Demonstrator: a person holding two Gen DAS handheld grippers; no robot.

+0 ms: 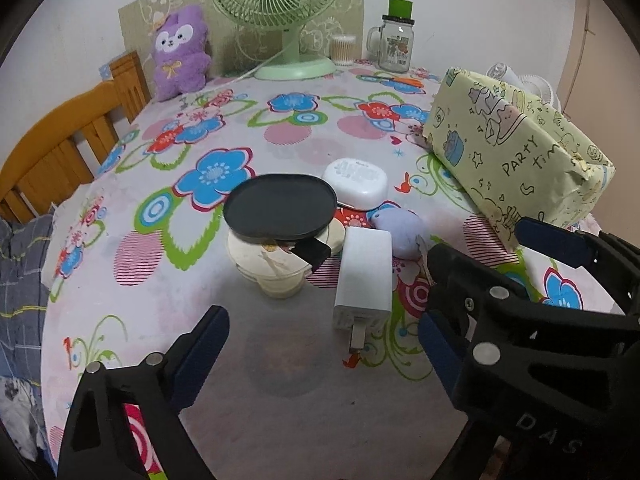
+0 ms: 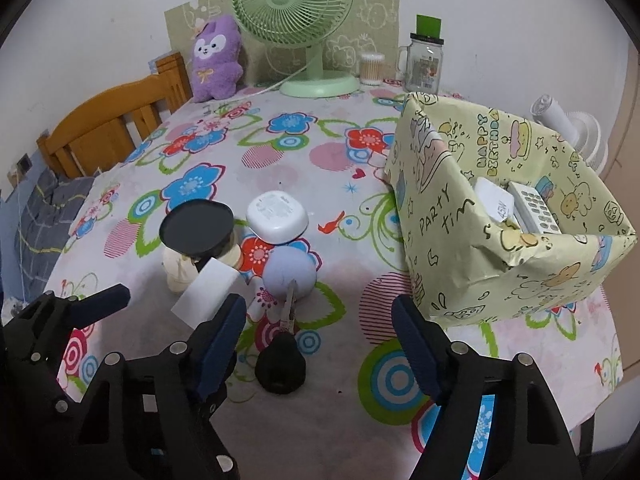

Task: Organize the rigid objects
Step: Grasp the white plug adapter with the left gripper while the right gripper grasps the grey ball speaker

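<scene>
Both grippers are empty, with fingers spread wide above the near edge of the surface (image 2: 280,432). In the right wrist view, the right gripper (image 2: 320,344) brackets a black pear-shaped object (image 2: 281,368) that lies between and just ahead of its fingers, not touched by either. A key-like metal piece (image 2: 290,306) runs from that object toward the lilac ball (image 2: 290,272). In the left wrist view, the left gripper (image 1: 324,356) points at the white charger (image 1: 364,276), which lies just ahead of the gap, nearer the right-hand finger and not touched. Beyond the charger stand the cream jar (image 1: 276,268) with a black lid (image 1: 280,207) resting askew on top, and the white case (image 1: 356,182). The paper-wrapped box (image 2: 500,248) stands to the right, well apart from the cluster. It already holds a white remote (image 2: 534,208) and a white block (marking unclear). Judged from this, sorting is partly done; five or six items remain on the surface.
</scene>
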